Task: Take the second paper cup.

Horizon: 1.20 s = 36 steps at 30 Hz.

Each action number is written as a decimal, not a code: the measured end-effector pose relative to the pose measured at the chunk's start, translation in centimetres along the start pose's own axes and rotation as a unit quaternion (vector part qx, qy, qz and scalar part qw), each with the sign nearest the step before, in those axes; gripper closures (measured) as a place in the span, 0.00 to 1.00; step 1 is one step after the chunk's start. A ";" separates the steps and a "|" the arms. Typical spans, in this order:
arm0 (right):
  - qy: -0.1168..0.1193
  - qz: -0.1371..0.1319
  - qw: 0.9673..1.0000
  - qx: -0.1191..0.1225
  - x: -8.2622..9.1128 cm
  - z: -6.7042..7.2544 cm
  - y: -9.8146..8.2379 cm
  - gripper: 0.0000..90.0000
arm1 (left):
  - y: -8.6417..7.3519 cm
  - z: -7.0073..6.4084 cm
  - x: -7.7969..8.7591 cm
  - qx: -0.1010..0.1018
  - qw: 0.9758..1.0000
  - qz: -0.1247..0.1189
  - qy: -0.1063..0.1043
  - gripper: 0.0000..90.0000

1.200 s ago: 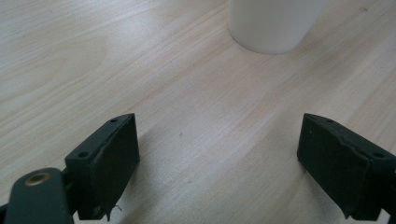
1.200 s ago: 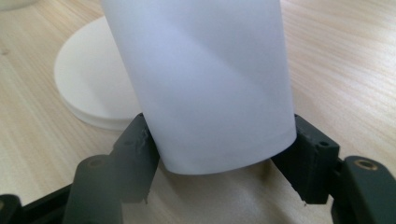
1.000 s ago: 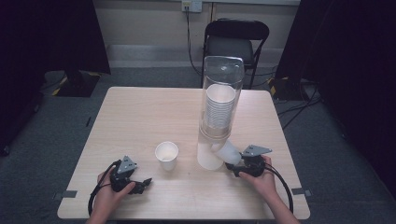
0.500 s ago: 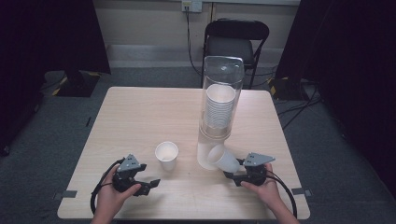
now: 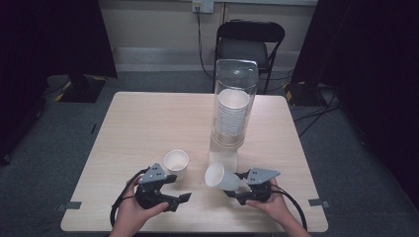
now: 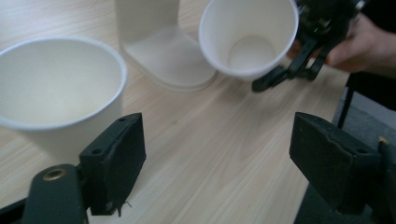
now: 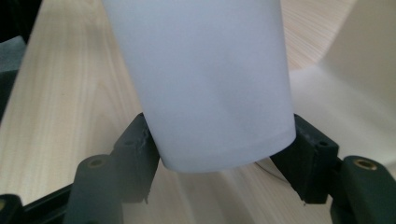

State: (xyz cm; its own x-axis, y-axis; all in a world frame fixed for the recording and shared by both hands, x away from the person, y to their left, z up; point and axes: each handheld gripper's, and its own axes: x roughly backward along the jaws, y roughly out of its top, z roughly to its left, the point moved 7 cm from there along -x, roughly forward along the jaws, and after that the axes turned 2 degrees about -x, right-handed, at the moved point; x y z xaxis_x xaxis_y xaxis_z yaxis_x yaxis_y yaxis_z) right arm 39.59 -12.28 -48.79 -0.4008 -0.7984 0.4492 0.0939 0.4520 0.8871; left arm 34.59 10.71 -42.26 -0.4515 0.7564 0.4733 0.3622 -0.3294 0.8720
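Note:
My right gripper (image 5: 236, 188) is shut on the base end of a white paper cup (image 5: 219, 177), held on its side with the mouth to the left. In the right gripper view the cup (image 7: 205, 79) sits between both pads of the gripper (image 7: 219, 156). A second paper cup (image 5: 176, 164) stands upright on the table. My left gripper (image 5: 182, 198) hovers just in front of it; its jaws have just been closing a little and hold nothing. The left gripper view has this gripper (image 6: 224, 161) open, the standing cup (image 6: 56, 93) at left and the held cup (image 6: 247, 37) ahead.
A clear tube dispenser (image 5: 234, 103) with a stack of white cups stands on its white base (image 5: 223, 159) mid-table, just behind the held cup. The wooden table (image 5: 148, 123) ends close in front of both hands. A black chair (image 5: 249, 47) stands beyond the far edge.
The right gripper has drawn the cup away from the dispenser's base, toward the front and left. The left hand has lifted and moved right, nearer the standing cup.

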 end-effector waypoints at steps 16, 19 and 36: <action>0.038 0.008 0.998 0.052 -1.2 2.0 0.6 0.38 | 1.3 -0.3 -4.8 0.109 0.992 0.062 -0.010 0.91; 0.028 0.038 0.998 0.049 -1.2 1.7 0.1 0.26 | 1.6 -0.4 -4.6 0.117 0.988 0.101 0.006 0.98; -0.115 0.057 0.990 -0.063 4.6 -5.3 -2.7 0.16 | 0.7 -0.7 -1.8 0.010 0.998 0.058 -0.027 0.34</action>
State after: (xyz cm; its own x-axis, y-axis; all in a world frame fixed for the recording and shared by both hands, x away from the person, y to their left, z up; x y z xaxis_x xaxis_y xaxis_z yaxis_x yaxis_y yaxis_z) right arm 42.33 -19.28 -48.52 -0.5767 -0.6274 0.5232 0.2565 0.4690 0.8451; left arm 35.12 8.76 -42.41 -0.3617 0.7429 0.5633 0.4256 -0.4060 0.8087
